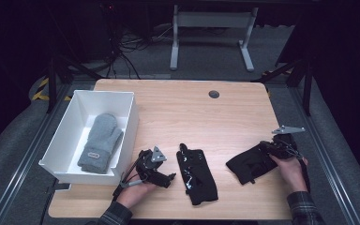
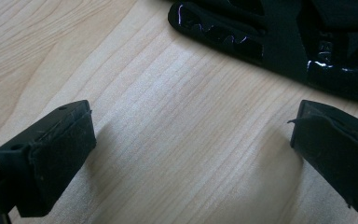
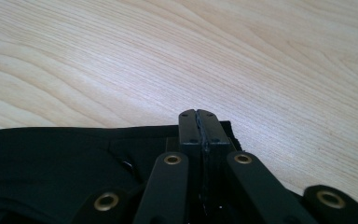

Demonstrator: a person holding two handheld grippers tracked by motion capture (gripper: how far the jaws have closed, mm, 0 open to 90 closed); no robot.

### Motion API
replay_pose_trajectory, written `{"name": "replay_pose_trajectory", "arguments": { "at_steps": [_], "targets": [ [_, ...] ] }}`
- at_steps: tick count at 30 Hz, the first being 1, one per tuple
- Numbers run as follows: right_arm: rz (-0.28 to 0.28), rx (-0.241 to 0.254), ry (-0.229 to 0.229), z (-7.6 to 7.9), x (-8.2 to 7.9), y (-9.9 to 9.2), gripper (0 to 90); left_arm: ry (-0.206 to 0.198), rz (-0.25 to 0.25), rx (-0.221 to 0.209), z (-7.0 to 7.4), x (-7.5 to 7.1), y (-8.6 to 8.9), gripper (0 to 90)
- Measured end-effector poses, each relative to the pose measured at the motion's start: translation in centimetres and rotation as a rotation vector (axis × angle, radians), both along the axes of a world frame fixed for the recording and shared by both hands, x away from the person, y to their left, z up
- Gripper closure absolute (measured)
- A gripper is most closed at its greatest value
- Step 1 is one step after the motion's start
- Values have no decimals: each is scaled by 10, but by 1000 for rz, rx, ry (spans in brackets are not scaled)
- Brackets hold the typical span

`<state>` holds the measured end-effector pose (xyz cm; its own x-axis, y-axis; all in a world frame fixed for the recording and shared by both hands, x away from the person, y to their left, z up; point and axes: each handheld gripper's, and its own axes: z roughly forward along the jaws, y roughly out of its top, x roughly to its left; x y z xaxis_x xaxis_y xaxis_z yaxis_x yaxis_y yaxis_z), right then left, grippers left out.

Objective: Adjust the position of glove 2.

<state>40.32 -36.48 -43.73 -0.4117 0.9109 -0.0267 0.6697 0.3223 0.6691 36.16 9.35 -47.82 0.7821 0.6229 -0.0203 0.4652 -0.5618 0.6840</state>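
At the table's left edge a white bin overhangs the front-left corner, and a grey mitten lies flat inside it. Just right of the bin, near the front edge, the left hand-held gripper rests low over the wood with its jaws spread wide and nothing between them; in the left gripper view its two black pads stand far apart over bare table, with the shiny-patterned black glove lying just beyond them. That glove lies lengthwise near the middle of the front edge, close beside the left hand-held gripper but apart from it. Further right, toward the front-right corner, a second black glove lies rumpled, and the right hand-held gripper is clenched on its right end; the right gripper view shows the jaws pressed together over the glove's black fabric.
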Motion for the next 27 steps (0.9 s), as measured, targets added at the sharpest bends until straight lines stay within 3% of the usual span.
{"name": "replay_pose_trajectory", "arguments": {
  "at_steps": [4,9,27],
  "targets": [
    [-8,9,25,-6,7,0,900,0,0,0,0,0,0,2],
    [21,26,21,-8,14,8,900,0,0,0,0,0,0,2],
    [267,37,10,-12,32,80,900,0,0,0,0,0,0,2]
  ]
}}
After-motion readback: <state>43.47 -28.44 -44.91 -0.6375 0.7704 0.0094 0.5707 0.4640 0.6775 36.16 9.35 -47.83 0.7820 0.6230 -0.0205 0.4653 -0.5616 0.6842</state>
